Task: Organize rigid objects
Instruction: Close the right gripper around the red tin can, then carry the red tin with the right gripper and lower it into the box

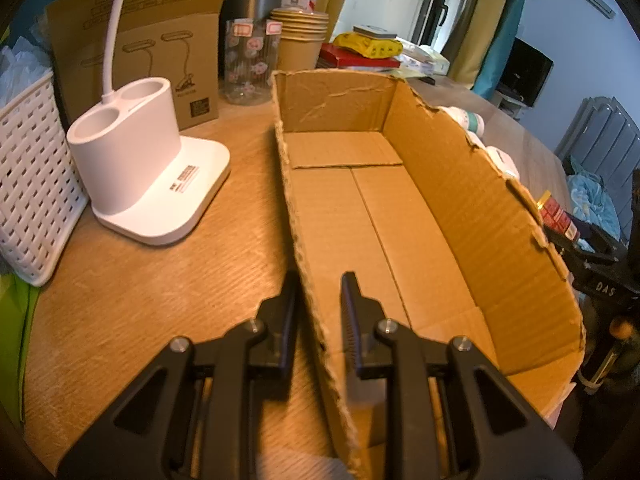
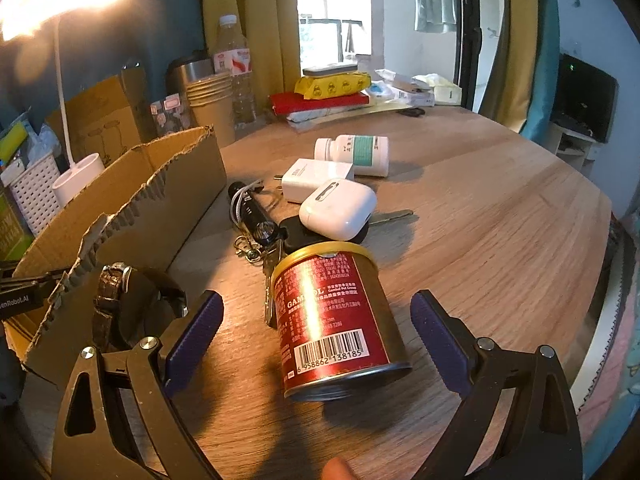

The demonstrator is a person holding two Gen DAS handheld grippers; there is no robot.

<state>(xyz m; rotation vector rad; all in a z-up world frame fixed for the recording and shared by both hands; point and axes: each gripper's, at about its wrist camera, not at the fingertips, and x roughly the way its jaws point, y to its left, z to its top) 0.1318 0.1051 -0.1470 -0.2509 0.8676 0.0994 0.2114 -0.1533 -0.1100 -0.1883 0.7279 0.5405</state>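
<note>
An open, empty cardboard box (image 1: pixel 380 216) lies on the wooden table. My left gripper (image 1: pixel 318 286) straddles the box's near left wall, one finger outside and one inside, and looks shut on it. In the right wrist view a red and gold can (image 2: pixel 334 320) lies on its side between the wide-open fingers of my right gripper (image 2: pixel 316 312), untouched. Beyond it lie a white earbud case (image 2: pixel 338 208), a white charger (image 2: pixel 316 178), a white pill bottle (image 2: pixel 354 154), a black flashlight (image 2: pixel 252 216), keys (image 2: pixel 270 264) and a wristwatch (image 2: pixel 112 292). The box's wall (image 2: pixel 132 200) stands at the left.
A white lamp base (image 1: pixel 148 176), a white woven basket (image 1: pixel 32 184), a lamp carton (image 1: pixel 140 48), paper cups (image 1: pixel 300 36), a clear jar (image 1: pixel 250 62) and a steel tumbler (image 1: pixel 252 0) stand left and behind the box. Books and a yellow pack (image 2: pixel 332 88) sit at the back.
</note>
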